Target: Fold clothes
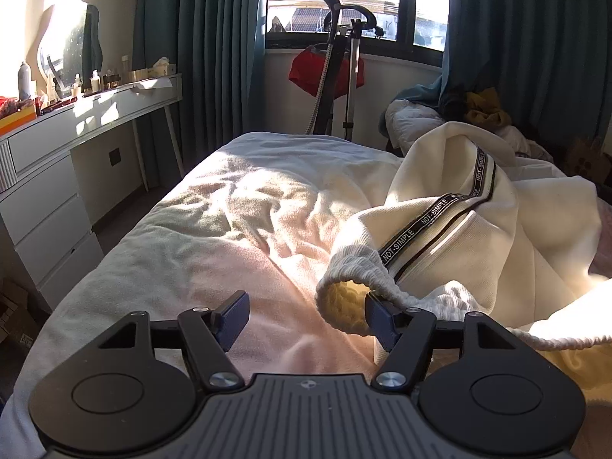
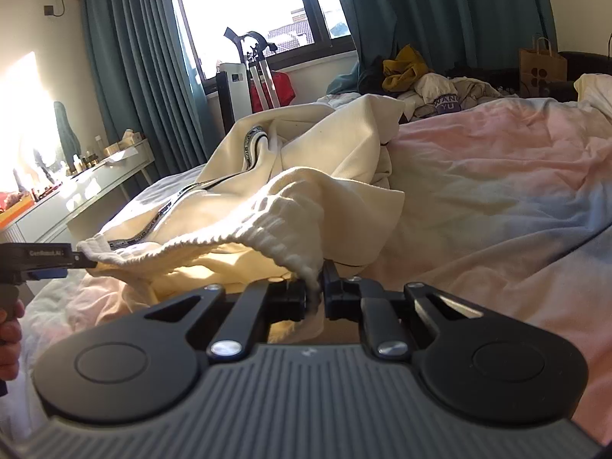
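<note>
- A cream garment [image 1: 459, 229] of thick ribbed knit, with a gathered elastic waistband [image 2: 267, 225] and a black woven tape printed "NOT-SIMPLE" [image 1: 424, 225], lies heaped on the bed [image 1: 229, 210], over its rumpled pink-and-pale fleecy cover.
- The left gripper [image 1: 306, 321] sits low over the bed, fingers [image 1: 233, 317] spread wide; the right-hand finger touches the waistband's rolled edge.
- The right gripper [image 2: 314, 298] is level, fingers [image 2: 294, 300] pressed together, pinching the waistband, which stretches between both grippers.
- Around: a white dressing tabletop [image 1: 95, 107] with bottles, teal curtains [image 1: 199, 46], a garment steamer [image 1: 336, 57] by the window, and piled clothes [image 2: 420, 76] behind.
</note>
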`<act>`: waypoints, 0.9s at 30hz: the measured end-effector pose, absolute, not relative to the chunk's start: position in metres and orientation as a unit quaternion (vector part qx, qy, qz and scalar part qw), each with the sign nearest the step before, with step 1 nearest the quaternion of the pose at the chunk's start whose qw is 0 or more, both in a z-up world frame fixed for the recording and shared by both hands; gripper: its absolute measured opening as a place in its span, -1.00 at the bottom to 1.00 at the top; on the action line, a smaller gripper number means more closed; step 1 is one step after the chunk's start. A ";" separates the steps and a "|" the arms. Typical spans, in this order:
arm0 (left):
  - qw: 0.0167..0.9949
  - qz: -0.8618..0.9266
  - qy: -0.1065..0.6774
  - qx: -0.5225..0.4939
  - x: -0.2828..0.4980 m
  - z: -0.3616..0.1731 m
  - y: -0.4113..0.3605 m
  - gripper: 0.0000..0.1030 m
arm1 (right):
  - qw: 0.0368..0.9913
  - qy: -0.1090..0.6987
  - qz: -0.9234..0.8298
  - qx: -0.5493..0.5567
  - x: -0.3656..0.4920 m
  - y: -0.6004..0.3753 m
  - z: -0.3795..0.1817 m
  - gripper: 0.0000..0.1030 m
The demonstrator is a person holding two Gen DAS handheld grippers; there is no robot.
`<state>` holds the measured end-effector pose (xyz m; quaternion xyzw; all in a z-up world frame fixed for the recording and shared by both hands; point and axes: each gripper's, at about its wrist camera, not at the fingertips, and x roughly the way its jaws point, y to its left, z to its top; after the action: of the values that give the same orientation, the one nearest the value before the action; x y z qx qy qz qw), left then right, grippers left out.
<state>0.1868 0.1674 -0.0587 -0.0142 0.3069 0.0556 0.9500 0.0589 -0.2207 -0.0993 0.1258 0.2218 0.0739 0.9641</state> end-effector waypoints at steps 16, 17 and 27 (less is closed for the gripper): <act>0.964 0.061 0.214 -0.148 0.199 -0.039 0.197 -0.83 | 0.949 0.218 0.174 0.149 0.032 -0.201 -0.091 -0.77; 0.963 0.066 0.205 -0.164 0.195 -0.031 0.205 -0.84 | 0.948 0.214 0.186 0.148 0.026 -0.194 -0.087 -0.77; 0.933 0.118 0.201 -0.276 0.210 0.026 0.337 -0.84 | 0.924 0.183 0.296 0.157 0.007 -0.100 -0.053 -0.76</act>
<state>0.2098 0.3370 0.0257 -0.2757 0.2012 0.1176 0.9326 0.0066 -0.0995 -0.0528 0.1572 0.1834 0.2960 0.9242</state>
